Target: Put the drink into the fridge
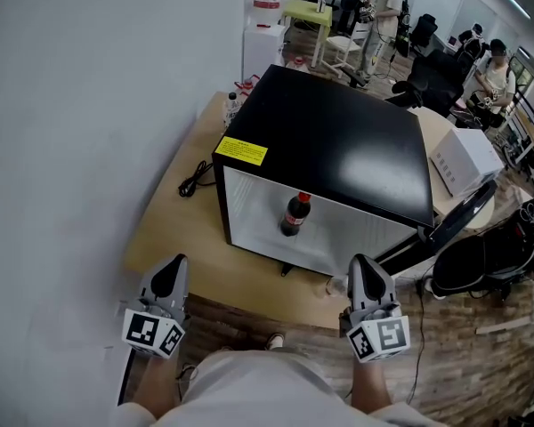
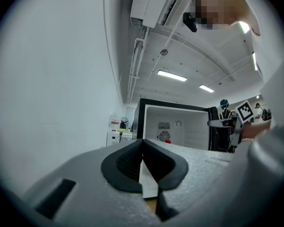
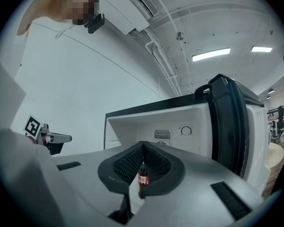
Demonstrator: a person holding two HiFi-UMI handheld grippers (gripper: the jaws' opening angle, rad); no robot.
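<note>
A dark cola bottle with a red cap and label [image 1: 295, 214] stands upright inside the black mini fridge [image 1: 338, 140], near the front of its white interior. The fridge door [image 1: 454, 221] is swung open to the right. Both grippers are held low near my body, well short of the fridge. My left gripper [image 1: 166, 277] is shut and empty; in the left gripper view [image 2: 143, 142] its pads meet in front of the fridge's white interior [image 2: 180, 126]. My right gripper [image 1: 363, 269] is shut and empty too. The right gripper view [image 3: 143, 145] shows the bottle [image 3: 143, 178] far off, below the closed tips.
The fridge stands on a wooden table [image 1: 173, 238] against a white wall. A black cable [image 1: 196, 183] lies at the table's left and a small bottle [image 1: 231, 107] stands behind the fridge. A white box [image 1: 463, 158] sits at the right. People and office chairs are far back.
</note>
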